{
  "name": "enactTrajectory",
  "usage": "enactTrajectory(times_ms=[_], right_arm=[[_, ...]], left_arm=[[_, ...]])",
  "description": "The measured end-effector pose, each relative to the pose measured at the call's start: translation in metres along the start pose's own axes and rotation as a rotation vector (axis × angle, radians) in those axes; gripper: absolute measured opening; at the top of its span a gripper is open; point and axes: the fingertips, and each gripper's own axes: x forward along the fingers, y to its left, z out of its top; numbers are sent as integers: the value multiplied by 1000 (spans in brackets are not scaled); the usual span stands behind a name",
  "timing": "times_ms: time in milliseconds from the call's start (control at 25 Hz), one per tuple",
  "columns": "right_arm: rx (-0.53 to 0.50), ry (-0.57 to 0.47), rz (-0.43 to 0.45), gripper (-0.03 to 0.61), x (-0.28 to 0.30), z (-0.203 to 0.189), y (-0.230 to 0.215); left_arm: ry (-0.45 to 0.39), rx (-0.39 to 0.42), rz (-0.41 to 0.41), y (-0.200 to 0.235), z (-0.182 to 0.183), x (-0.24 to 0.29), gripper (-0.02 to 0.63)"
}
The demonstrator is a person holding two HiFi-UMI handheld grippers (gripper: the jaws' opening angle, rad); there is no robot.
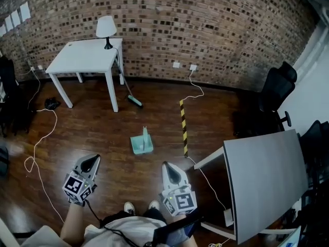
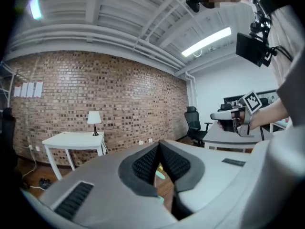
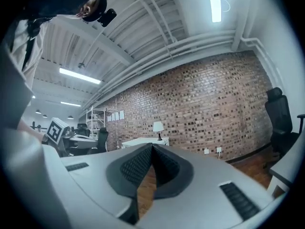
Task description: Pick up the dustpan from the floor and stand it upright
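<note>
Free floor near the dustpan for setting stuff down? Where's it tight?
Bare floor between the dustpan and the white cable, and between the striped tape and the office chair. Crowded by the white table: broom there.

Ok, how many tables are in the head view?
2: a white table by the brick wall at upper left, and a grey table at lower right. More may sit out of frame.
</note>
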Motion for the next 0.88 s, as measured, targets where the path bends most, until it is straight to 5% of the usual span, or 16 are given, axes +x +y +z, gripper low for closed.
enactTrajectory(times_ms=[280, 600, 880], right_arm=[[-103, -34, 50, -18, 21, 41, 1], [-110, 6, 53, -18, -2, 41, -1], [-5, -25, 14, -17, -33, 46, 15]], left_arm=[[-89, 49, 24, -13, 47, 3, 2], [-106, 34, -17, -41, 61, 12, 2], [-96, 2, -83, -61, 54, -12, 2]])
